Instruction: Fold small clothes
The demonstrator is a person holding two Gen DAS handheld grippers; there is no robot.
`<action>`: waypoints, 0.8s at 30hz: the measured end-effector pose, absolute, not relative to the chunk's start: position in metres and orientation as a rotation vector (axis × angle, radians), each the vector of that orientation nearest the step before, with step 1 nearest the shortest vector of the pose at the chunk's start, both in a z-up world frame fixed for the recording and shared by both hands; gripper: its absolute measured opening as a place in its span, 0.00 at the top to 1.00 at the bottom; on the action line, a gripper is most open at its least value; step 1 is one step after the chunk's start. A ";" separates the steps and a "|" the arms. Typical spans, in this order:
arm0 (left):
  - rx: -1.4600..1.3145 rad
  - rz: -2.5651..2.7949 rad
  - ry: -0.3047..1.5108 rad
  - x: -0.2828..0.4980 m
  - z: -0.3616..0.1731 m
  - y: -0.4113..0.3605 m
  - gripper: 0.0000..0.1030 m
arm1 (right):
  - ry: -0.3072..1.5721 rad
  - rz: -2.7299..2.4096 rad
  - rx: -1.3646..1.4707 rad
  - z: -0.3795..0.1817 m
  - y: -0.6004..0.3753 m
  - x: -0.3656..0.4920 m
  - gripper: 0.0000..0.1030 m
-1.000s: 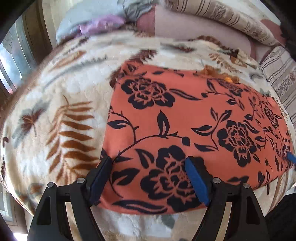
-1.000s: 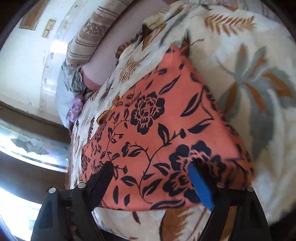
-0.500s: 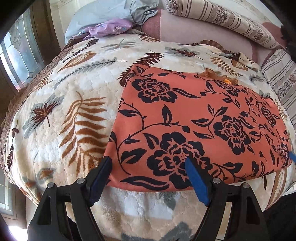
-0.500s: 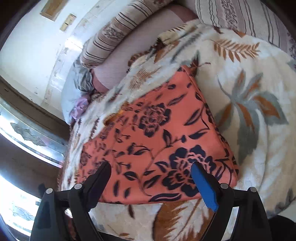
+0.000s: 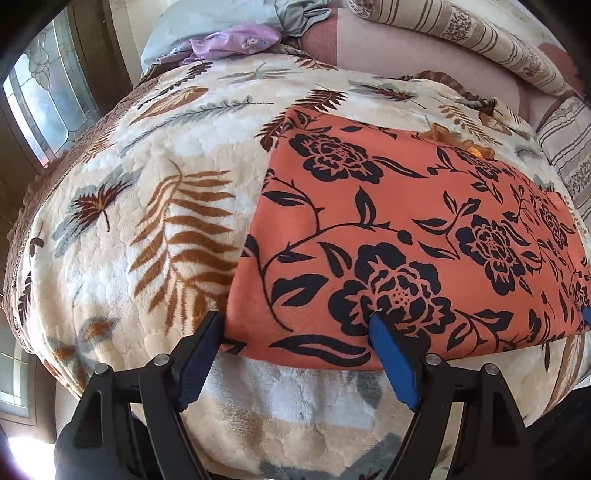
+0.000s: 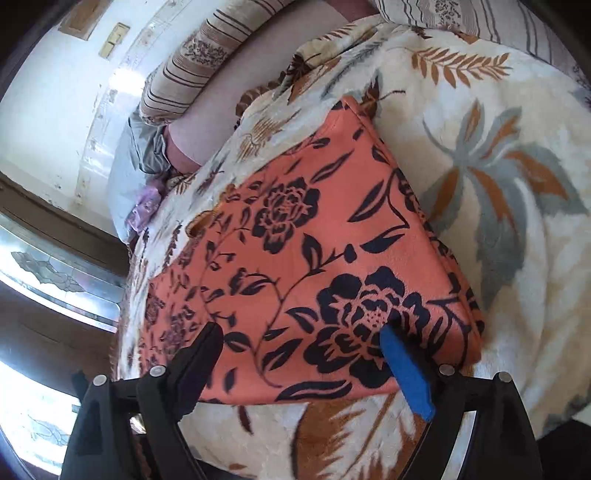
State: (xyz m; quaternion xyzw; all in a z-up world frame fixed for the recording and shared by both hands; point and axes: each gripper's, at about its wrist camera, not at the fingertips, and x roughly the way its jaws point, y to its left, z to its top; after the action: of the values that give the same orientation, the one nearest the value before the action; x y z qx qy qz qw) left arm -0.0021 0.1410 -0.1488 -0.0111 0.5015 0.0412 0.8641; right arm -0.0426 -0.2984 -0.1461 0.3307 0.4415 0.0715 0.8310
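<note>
An orange cloth (image 5: 399,229) with a black flower print lies flat as a folded rectangle on a cream leaf-print blanket (image 5: 122,229). My left gripper (image 5: 295,325) hovers open over the cloth's near left corner, and its blue pads touch nothing. In the right wrist view the same cloth (image 6: 306,258) runs away to the upper left. There my right gripper (image 6: 300,332) stands open above the near right corner, with nothing pinched. The near hem of the cloth shows between both pairs of fingers.
Striped pillows (image 5: 461,33) and a pink bolster (image 5: 399,51) line the head of the bed. A lilac garment (image 5: 236,40) and a grey-blue cloth (image 5: 192,22) lie at the far left. A patterned window (image 5: 48,99) stands left of the bed. The blanket (image 6: 509,177) extends right.
Both views have drawn back a little toward the near edge of the bed, so more blanket shows below the cloth's hem. Both grippers stay open and the cloth has not moved.
</note>
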 end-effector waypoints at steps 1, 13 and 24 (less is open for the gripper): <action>-0.023 0.092 1.046 -0.003 -0.146 0.142 0.21 | 0.922 0.161 0.713 -0.141 -0.298 -0.047 0.13; -0.021 0.110 1.036 -0.003 -0.140 0.135 0.19 | 0.857 0.090 1.133 -0.178 -0.349 -0.110 0.13; -0.004 -0.070 0.901 0.023 -0.092 0.047 0.19 | 0.817 0.056 1.208 -0.176 -0.361 -0.079 0.12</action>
State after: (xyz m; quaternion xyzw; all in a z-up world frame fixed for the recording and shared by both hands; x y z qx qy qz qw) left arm 0.0233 0.0466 -0.0924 -0.0018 0.4353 -0.0336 0.8996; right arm -0.0793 -0.3611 -0.1762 0.5520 0.3733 0.0254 0.7452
